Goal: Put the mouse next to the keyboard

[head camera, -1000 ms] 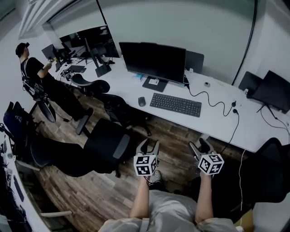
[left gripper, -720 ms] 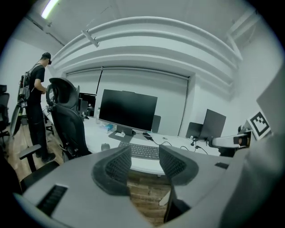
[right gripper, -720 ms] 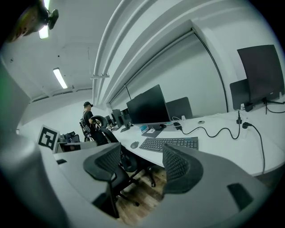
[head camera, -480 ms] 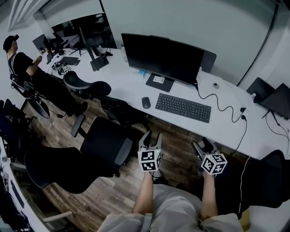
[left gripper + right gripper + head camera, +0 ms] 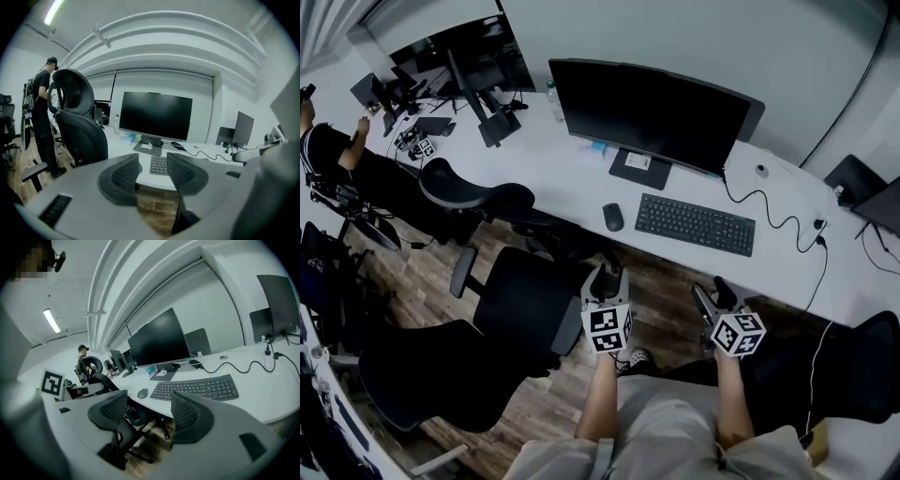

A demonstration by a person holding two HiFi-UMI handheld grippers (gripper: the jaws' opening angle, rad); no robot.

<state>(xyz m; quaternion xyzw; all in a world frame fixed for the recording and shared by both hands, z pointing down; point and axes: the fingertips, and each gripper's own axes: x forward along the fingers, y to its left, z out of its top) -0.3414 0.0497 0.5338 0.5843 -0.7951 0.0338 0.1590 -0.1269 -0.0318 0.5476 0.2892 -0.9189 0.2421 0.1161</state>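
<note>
Looking down through the head view, we find the mouse (image 5: 613, 217) lying on the white tabletop (image 5: 572, 183). It is at 9 o'clock of the keyboard (image 5: 695, 224), just beside its short edge and not touching it. The monitor (image 5: 652, 112) stands at 12 o'clock of both items. The left tongs (image 5: 607, 278) and the right tongs (image 5: 714, 298) hang over the wooden floor (image 5: 667, 286) at 6 o'clock of the keyboard. Both are clear of the tabletop edge and point toward 12 o'clock. A black office chair (image 5: 525, 300) sits at 9 o'clock of the left tongs. A person (image 5: 328, 155) is at the far 9 o'clock end of the tabletop.

In the left gripper view, we read the left tongs (image 5: 152, 172) as open: the jaws stand apart and nothing lies between the pads. The gap frames the keyboard (image 5: 159, 165), with the monitor (image 5: 155, 116) at 12 o'clock of it. A chair headrest (image 5: 75, 91) fills the 9 o'clock side. We cannot make out the mouse in this view.

In the right gripper view, we read the right tongs (image 5: 146, 414) as open and empty as well. The mouse (image 5: 142, 393) rests on the tabletop at 12 o'clock of the gap. The keyboard (image 5: 197, 388) is at 3 o'clock of the mouse, and the monitor (image 5: 159, 343) is behind both.
</note>
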